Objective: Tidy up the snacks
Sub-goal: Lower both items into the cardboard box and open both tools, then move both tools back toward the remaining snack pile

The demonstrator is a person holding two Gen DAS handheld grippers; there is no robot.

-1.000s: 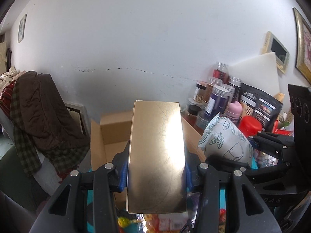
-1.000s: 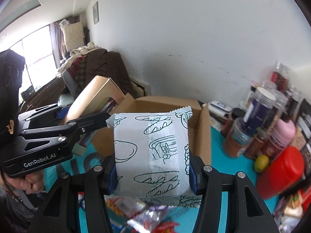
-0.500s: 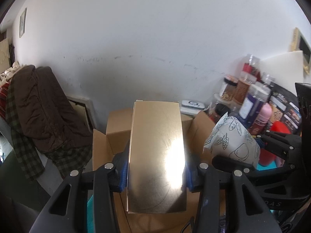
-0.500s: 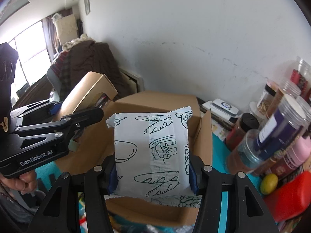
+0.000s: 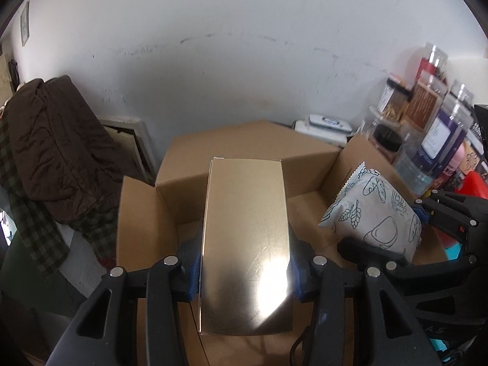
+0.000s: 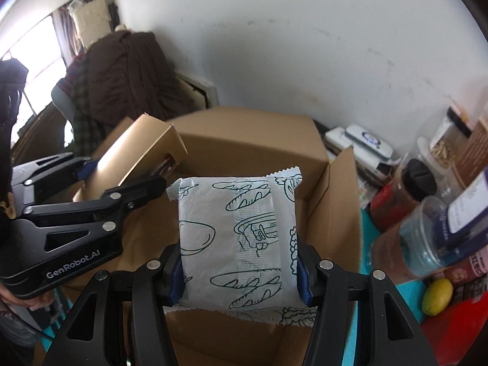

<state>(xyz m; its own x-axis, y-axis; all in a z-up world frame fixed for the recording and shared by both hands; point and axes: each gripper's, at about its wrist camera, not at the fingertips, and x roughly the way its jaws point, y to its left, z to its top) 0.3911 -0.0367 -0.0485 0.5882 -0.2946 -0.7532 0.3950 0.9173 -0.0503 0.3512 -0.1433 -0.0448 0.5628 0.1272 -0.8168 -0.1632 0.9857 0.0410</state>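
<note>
Both grippers have descended over the open brown cardboard carton (image 5: 231, 158): left gripper (image 5: 245, 270) clamped on the upright gold rectangular box (image 5: 245, 244), right gripper (image 6: 239, 270) clamped on the white printed bread packet (image 6: 238, 238) alongside.

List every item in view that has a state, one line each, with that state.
left gripper: shut on the gold box
gold box: held, above the open carton
right gripper: shut on the white snack pack
white snack pack: held, sealed, above the carton
cardboard carton: flaps open
dark-lidded jar: lid on
</note>
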